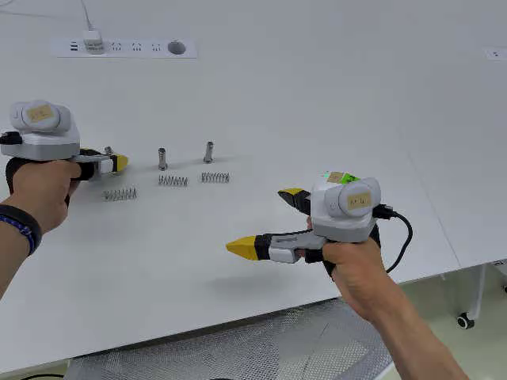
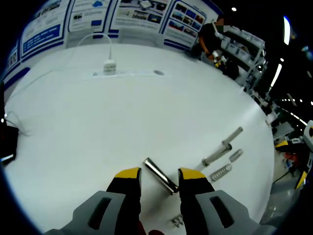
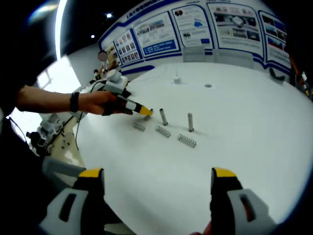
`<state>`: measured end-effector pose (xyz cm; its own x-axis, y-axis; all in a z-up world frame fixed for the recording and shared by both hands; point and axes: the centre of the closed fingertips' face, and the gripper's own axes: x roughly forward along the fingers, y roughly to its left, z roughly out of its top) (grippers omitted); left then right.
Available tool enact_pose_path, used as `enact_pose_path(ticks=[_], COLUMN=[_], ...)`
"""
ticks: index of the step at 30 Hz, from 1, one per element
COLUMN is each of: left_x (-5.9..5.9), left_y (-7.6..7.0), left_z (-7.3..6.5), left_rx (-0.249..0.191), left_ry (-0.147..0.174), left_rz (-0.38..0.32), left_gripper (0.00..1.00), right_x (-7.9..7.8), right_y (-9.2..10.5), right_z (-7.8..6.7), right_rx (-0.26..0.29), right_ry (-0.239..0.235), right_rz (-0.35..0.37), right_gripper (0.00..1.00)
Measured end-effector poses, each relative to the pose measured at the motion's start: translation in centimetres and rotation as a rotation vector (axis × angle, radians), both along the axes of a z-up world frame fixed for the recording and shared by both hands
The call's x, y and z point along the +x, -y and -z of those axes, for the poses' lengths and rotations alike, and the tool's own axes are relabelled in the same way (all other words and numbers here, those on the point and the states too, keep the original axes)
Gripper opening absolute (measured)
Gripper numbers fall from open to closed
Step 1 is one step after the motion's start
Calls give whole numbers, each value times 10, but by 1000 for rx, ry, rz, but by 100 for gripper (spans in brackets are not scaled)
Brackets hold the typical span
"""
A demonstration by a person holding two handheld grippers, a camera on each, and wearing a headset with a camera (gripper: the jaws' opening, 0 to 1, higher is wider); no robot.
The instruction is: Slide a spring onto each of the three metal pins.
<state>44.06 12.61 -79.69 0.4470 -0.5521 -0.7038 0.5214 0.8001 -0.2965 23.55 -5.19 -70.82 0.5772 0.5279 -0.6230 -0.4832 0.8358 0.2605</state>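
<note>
Springs (image 1: 173, 180) lay loose in a row just in front of the mid pin (image 1: 162, 158), none on a pin yet. Left of it, L gripper (image 2: 160, 173) had jaws either side of the left pin (image 2: 155, 169), prob. to steady it; couldn't tell if they actually clamped. R gripper (image 1: 266, 220) hung spread wide, well nearer me than the mid pin, free to fetch a spring, I'd guess.

White table (image 1: 317, 95); power strip (image 1: 127, 47) at far edge, charger (image 1: 93, 39) plugged in.

Shiny metal pins (image 1: 162, 158) and wire springs (image 1: 173, 180) — smooth matt white table (image 1: 317, 95).
</note>
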Motion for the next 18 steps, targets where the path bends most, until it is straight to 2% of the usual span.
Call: enact_pose_path(ticks=[3,5,6,7,10,13,17,18], left_x=[4,4,4,3,4,4,5,6], left_y=[0,-3,-2,0,-2,-2,-4,-2], left_z=[1,3,3,1,2,3,5,4], left_rx=[29,90,103,101,158,177,215,226], left_ry=[19,47,61,61,90,90,101,122], left_rz=[16,69,95,103,164,193,224,246], left_gripper=[28,23,20,20,16,11,11,11], right_x=[-1,-1,-1,0,0,0,0,-1], right_y=[1,1,2,2,3,2,2,1], right_z=[1,1,1,1,0,0,1,2], right_rx=[-1,-2,-2,-2,-1,-3,1,1], right_ry=[-3,-4,-4,-4,-3,-5,-9,-11], right_rz=[1,1,2,3,6,5,8,8], right_gripper=[91,91,91,91,91,91,91,91])
